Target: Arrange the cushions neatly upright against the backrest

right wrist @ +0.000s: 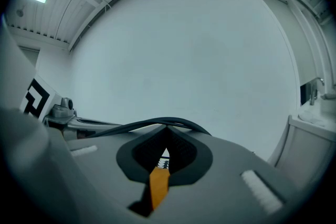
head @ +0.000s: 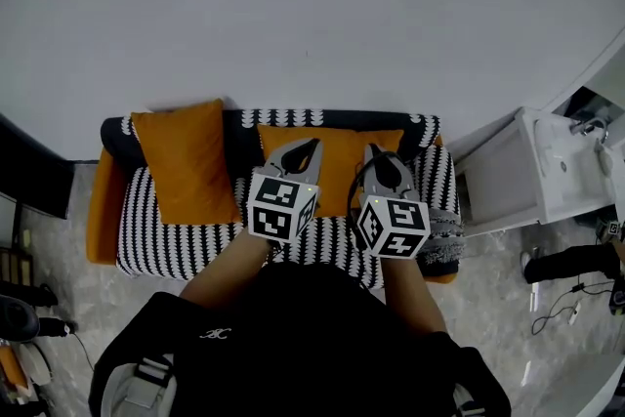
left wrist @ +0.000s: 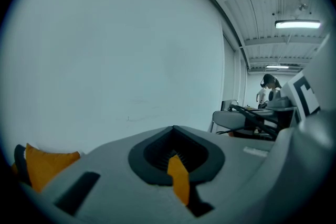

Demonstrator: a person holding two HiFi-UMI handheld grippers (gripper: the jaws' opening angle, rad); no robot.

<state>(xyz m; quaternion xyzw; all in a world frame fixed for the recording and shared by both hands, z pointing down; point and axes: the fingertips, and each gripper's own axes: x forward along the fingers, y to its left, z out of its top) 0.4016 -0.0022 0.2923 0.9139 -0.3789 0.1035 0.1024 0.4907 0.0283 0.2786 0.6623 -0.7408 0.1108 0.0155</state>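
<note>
Plainly both tools are clamped shut: the left gripper [head: 311, 147] and the right gripper [head: 377, 152] each show a sliver of orange cloth nipped between closed jaws. Both sit over the centre cushion [head: 337, 161], which leans on the backrest [head: 244, 145] of the striped sofa [head: 156, 231]. The left cushion [head: 186, 161] leans a little askew further along, apart from it. I'd judge these cushions light, soft and floppy, with a cover loose enough to pinch. Held by cloth alone, the filling will likely sag and swing. The top edge near both corners looks the best hold, with the grips spread apart so it hangs square.
</note>
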